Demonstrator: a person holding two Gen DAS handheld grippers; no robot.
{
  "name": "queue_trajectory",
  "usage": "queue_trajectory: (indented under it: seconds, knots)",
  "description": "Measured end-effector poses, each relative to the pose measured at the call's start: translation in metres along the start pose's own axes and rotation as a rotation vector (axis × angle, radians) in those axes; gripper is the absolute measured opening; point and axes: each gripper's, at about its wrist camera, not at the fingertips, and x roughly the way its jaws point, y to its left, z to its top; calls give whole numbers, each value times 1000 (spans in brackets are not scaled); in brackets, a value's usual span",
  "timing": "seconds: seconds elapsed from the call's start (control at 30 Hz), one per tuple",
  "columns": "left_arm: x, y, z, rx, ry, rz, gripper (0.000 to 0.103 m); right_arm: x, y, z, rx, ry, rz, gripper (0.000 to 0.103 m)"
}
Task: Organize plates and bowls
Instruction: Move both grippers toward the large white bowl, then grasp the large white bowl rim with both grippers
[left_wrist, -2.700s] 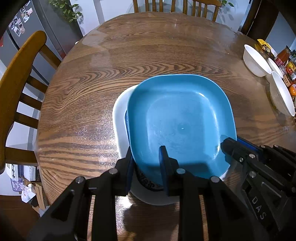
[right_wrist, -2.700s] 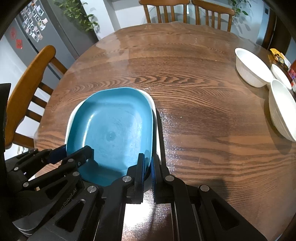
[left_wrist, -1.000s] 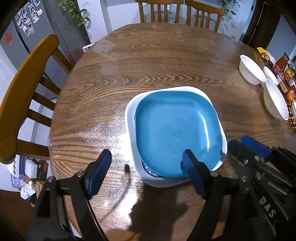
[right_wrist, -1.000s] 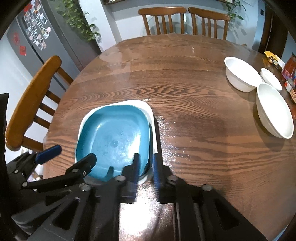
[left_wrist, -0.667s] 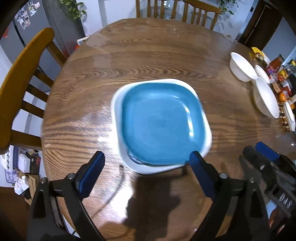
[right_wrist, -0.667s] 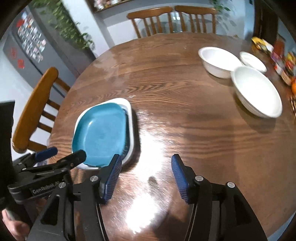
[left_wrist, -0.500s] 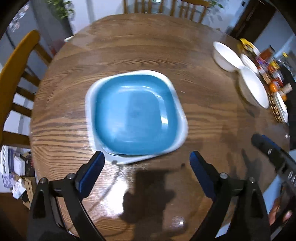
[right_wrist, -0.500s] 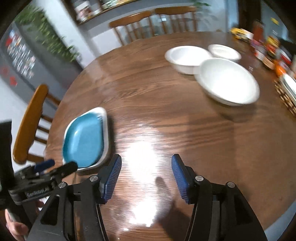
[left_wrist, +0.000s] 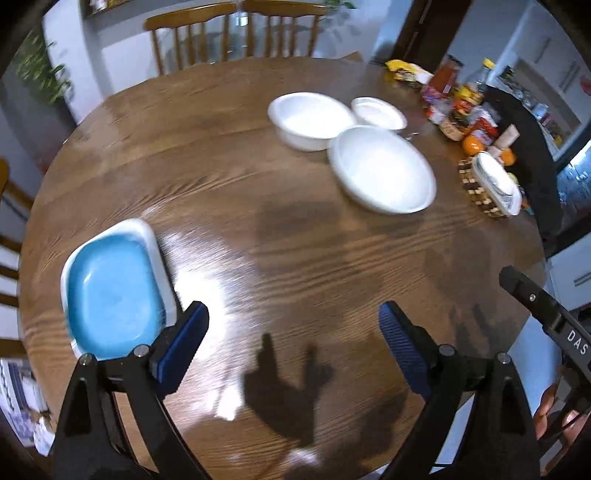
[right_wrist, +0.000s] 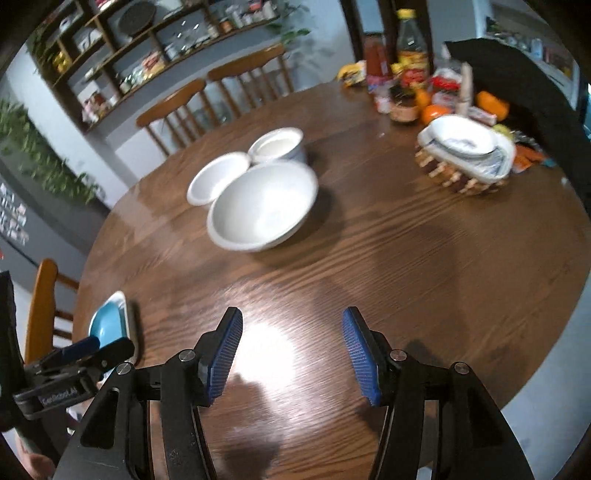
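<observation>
Left gripper (left_wrist: 293, 334) jaws spread wide, empty, right gripper (right_wrist: 291, 345) jaws parted, empty, both having just opened, blue plate (left_wrist: 110, 291) nested in white plate (left_wrist: 153, 240) beside left jaw, white bowls (right_wrist: 262, 212) clustered ahead of the jaws

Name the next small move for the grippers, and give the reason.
Probably carry the right gripper on toward the biggest white bowl. The blue plate already sits on the white plate, both grippers are empty with jaws open, and three bowls lie unstacked.
</observation>
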Motion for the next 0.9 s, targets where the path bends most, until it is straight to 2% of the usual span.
queue_trajectory:
  seconds: [0.2,0.37,0.5,0.67,0.77,0.9]
  knots:
    - [19,-59,22,60,11,-29,93,-15,-49,28,36,-48,-26,57]
    - [30,-87,42,57,-9,-24,93,-13,-76,55,31,-55,-36,58]
    - [42,-81,66,-30,-25,38,93,3,-80,73,20,-46,11,58]
    - [59,-59,88,-148,-39,94,93,45,-66,94,-38,26,52,58]
    - [72,-48,94,-188,-17,116,93,76,-46,102,-88,77,79,58]
    - [90,-45,97,-190,7,139,93,109,-25,105,-132,129,119,58]
